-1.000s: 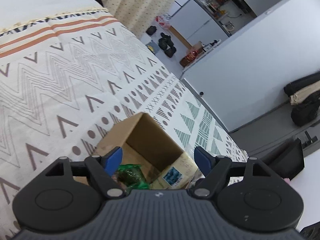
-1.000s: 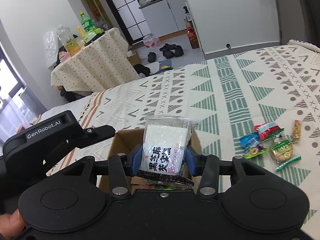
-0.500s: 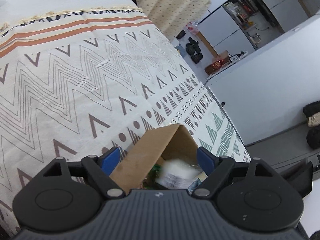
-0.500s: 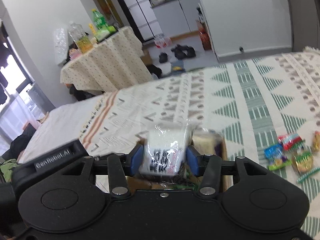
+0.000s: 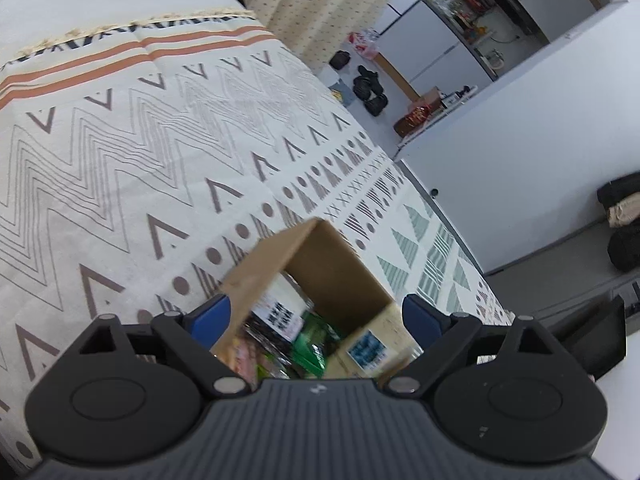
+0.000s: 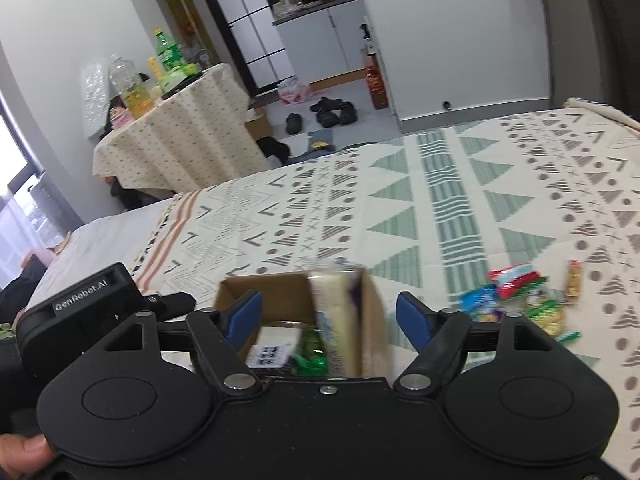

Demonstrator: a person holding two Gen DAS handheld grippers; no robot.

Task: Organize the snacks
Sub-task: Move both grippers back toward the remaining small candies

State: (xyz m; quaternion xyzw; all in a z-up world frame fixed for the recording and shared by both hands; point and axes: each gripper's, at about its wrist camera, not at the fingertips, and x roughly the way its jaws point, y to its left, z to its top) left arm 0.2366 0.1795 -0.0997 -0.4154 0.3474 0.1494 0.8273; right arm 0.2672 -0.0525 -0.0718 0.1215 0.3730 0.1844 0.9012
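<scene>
- A cardboard box [image 6: 296, 312] sits on a patterned bed [image 6: 460, 208], part-filled with snack packets [image 5: 288, 320].
- More loose wrapped snacks [image 6: 520, 300] lie at the box's three o'clock; they look light, crinkly and slippery, best pinched across the middle.
- Right tongs [image 6: 330, 316] are opening over the box, gripping nothing.
- Left tongs [image 5: 316, 316] are opening, straddling the box without pressing it.
- Box contents are blurred and partly hidden.

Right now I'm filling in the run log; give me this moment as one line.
phase: drop-off | right tongs: opening, nothing held | white packet: in cardboard box | left tongs: opening, empty | loose snacks: on blanket
</scene>
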